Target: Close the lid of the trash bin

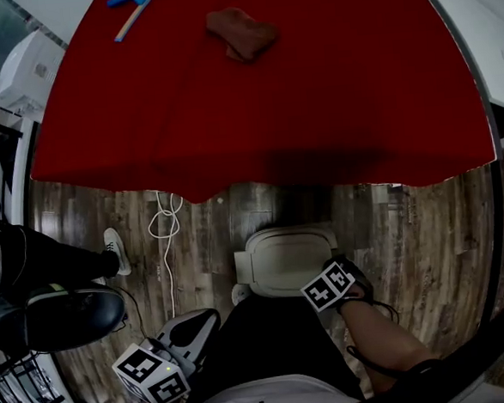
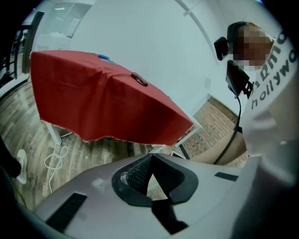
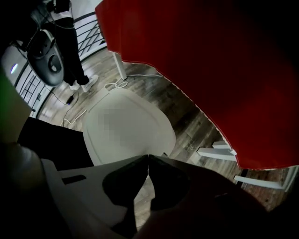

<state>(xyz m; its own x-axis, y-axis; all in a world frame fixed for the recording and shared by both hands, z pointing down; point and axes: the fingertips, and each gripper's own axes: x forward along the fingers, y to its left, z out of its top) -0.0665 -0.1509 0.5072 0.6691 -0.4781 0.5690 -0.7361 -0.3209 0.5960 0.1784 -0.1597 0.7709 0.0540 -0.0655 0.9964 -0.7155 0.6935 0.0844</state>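
Observation:
A white trash bin stands on the wood floor at my feet, and its rounded lid [image 1: 286,258] lies flat over it. In the right gripper view the lid [image 3: 126,128] fills the middle, just beyond the jaws. My right gripper [image 1: 331,284] hovers over the lid's near right corner, and its jaws [image 3: 148,158] are shut with nothing between them. Whether they touch the lid I cannot tell. My left gripper [image 1: 200,325] hangs low at the left, away from the bin. It is shut and empty [image 2: 150,158] and points towards the table.
A table under a red cloth [image 1: 262,92] stands just beyond the bin, with a brown rag [image 1: 240,33] and a blue and yellow tool [image 1: 130,2] on it. A white cable [image 1: 163,220], a person's shoe [image 1: 115,251] and a black rounded device [image 1: 71,317] lie at the left.

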